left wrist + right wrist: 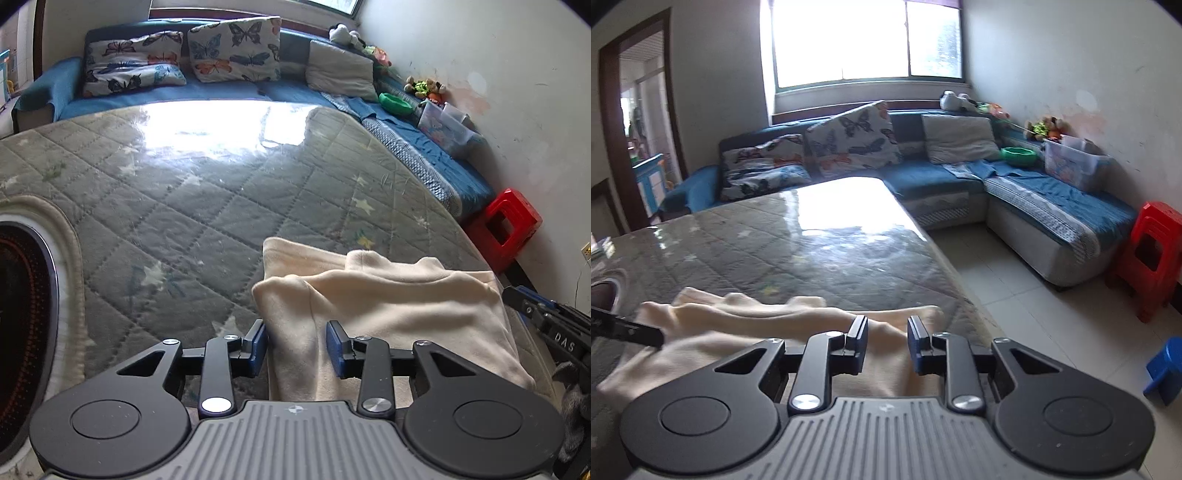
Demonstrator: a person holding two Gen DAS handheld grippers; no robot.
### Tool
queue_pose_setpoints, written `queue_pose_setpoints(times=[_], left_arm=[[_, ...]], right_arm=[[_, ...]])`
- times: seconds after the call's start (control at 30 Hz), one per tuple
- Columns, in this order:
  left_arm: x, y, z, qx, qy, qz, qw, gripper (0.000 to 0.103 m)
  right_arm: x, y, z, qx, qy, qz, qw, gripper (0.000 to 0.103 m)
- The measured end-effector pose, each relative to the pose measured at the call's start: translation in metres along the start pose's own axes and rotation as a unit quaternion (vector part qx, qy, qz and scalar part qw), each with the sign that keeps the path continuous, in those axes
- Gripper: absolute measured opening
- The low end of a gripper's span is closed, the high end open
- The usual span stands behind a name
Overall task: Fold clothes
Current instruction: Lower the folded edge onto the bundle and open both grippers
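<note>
The cream cloth (388, 314) lies half folded in the lower right of the left view, on the gray quilted desk (184, 206). The left tongs (296, 349) are a little open over its left edge, holding nothing. The right tongs (887, 345) are a little open too, over the cloth's right side. I think both should pinch together and lift evenly.
</note>
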State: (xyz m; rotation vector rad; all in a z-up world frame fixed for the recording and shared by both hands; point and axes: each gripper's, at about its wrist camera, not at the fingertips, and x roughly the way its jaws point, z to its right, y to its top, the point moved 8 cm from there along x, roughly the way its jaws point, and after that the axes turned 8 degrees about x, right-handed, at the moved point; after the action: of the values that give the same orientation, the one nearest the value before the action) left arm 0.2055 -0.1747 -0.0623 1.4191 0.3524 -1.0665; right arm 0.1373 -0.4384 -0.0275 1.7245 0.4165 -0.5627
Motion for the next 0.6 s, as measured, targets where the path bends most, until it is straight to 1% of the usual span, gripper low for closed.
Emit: queue_pose_setpoints(times=[0.07, 0.1, 0.13, 0.23, 0.33, 0.4, 0.6], left_arm=[[-0.001, 0.001, -0.004, -0.002, 0.005, 0.002, 1.0000, 0.043], [-0.001, 0.001, -0.006, -0.004, 0.007, 0.003, 1.0000, 0.043], [-0.001, 0.002, -0.007, -0.006, 0.007, 0.002, 1.0000, 0.044], [0.000, 0.003, -0.010, -0.008, 0.007, 0.001, 0.9999, 0.046], [0.003, 0.004, -0.013, -0.007, 0.009, 0.001, 0.9999, 0.047], [0.005, 0.005, -0.014, -0.011, 0.008, 0.000, 0.9999, 0.050], [0.014, 0.008, -0.018, -0.013, 0.009, 0.001, 0.9999, 0.051]], right_arm=[[0.003, -0.003, -0.015, -0.012, 0.016, -0.006, 1.000, 0.025], [0.007, -0.006, -0.022, -0.019, 0.022, -0.011, 1.000, 0.028], [0.010, -0.009, -0.030, -0.026, 0.029, -0.015, 0.999, 0.029], [0.019, -0.016, -0.051, -0.044, 0.048, -0.028, 0.997, 0.029], [0.030, -0.017, -0.066, -0.041, 0.060, -0.033, 0.997, 0.029], [0.037, -0.017, -0.072, -0.041, 0.063, -0.035, 0.997, 0.029], [0.055, -0.018, -0.080, -0.043, 0.056, -0.039, 0.997, 0.034]])
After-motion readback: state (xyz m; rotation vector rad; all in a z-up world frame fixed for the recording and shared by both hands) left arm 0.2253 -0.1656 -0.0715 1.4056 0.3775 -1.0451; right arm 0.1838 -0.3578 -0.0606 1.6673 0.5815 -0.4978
